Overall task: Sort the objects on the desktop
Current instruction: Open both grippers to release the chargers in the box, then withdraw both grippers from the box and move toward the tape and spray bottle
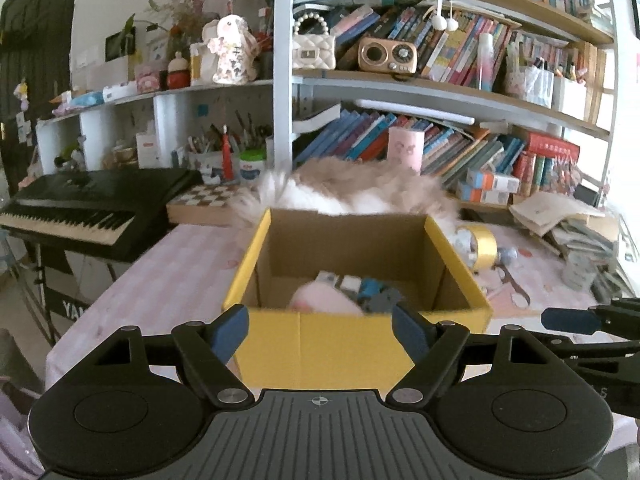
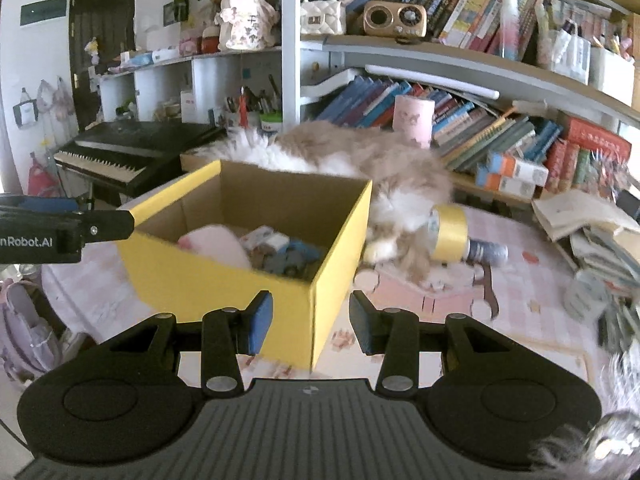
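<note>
Domestic study, daylight entering from the right. A tall bookshelf [image 1: 460,92] with white uprights and wooden boards fills the rear wall, crowded with leaning books [image 2: 472,128]; a small gold radio [image 1: 387,55] sits on its middle board. To the left, a low white shelf unit [image 1: 120,120] stands against a pale wall beside a dark door [image 2: 102,32]. A black electronic keyboard [image 1: 88,208] on a stand adjoins the tabletop [image 1: 172,276], which is covered in pink checked cloth.
</note>
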`<action>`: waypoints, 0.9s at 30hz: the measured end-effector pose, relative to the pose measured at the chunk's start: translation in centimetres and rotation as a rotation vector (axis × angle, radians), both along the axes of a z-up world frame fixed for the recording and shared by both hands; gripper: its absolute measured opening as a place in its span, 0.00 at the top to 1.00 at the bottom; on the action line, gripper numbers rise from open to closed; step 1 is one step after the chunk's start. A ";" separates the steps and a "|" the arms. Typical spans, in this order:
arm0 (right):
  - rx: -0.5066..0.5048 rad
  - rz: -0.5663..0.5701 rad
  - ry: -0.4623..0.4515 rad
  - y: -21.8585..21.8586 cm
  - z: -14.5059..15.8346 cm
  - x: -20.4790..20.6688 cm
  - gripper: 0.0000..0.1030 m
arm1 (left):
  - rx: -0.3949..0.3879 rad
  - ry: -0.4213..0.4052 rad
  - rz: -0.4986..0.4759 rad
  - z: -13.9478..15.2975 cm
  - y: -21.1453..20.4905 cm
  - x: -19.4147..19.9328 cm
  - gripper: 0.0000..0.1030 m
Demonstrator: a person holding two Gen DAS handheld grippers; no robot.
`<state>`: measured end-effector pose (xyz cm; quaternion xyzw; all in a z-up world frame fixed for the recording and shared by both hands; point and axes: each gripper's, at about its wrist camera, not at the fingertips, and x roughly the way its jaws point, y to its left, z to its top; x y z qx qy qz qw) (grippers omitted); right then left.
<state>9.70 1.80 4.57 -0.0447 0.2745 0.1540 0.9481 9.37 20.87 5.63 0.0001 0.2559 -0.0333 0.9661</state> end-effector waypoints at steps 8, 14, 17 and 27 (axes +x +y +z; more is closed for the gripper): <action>-0.005 -0.015 0.045 1.2 -1.7 -4.8 0.61 | 0.007 0.044 -0.020 -1.6 0.3 -4.2 0.21; 0.004 -0.053 0.066 1.4 -2.8 -7.7 0.59 | 0.016 0.072 -0.009 -2.8 0.1 -6.9 0.20; 0.008 -0.069 0.085 1.2 -3.4 -8.8 0.59 | 0.013 0.093 0.002 -3.6 -0.1 -8.2 0.17; -0.005 -0.062 0.119 1.3 -4.3 -10.8 0.58 | 0.030 0.141 -0.059 -5.0 -1.5 -10.2 0.16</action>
